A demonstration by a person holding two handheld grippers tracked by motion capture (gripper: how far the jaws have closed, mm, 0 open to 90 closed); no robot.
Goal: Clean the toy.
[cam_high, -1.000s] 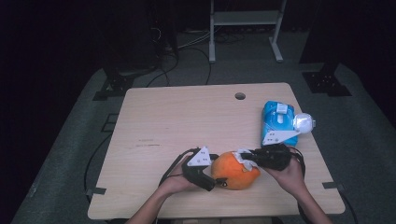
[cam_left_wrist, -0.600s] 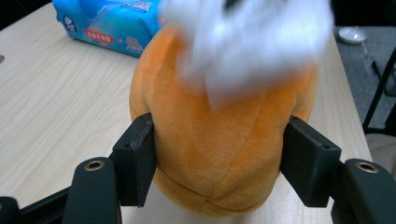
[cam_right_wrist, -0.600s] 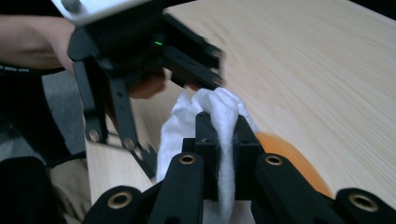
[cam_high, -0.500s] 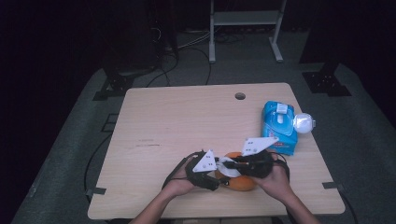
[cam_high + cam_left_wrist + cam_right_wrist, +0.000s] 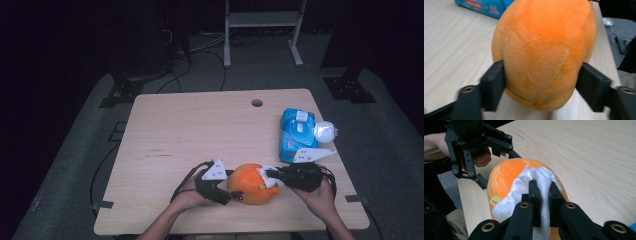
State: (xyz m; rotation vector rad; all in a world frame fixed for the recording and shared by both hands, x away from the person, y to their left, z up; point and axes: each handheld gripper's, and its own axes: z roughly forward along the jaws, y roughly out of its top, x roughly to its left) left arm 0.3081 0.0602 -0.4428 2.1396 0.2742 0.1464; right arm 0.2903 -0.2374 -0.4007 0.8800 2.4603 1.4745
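- Left gripper point(image 5: 235, 192) has its two black jaws set on either side of the one orange plush ball point(image 5: 252, 183); in the left gripper view each jaw presses into the plush point(image 5: 544, 50) at its lower flanks, so it grips the ball, and the jaws have just been opening a little with the ball between them.
- Right gripper point(image 5: 267, 176) is clamped tight on one white wipe point(image 5: 268, 178); in the right gripper view the cloth point(image 5: 534, 185) is pinched between the two jaws and draped over the top of the ball point(image 5: 506, 175).
- One orange plush ball sits on the table point(image 5: 200, 130) near its front edge, at about 6 o'clock of the tabletop, between the two hands.
- One small yellow tag point(image 5: 494, 200) shows on the ball's side beside the wipe.
- One blue pack of wipes point(image 5: 297, 135) lies at about 3 o'clock of the table, at roughly 1 o'clock from the ball and well apart from it.
- One round white cap-like thing point(image 5: 325, 132) lies touching the pack's right side.
- One round hole point(image 5: 257, 103) marks the tabletop at about 12 o'clock, near the far edge.
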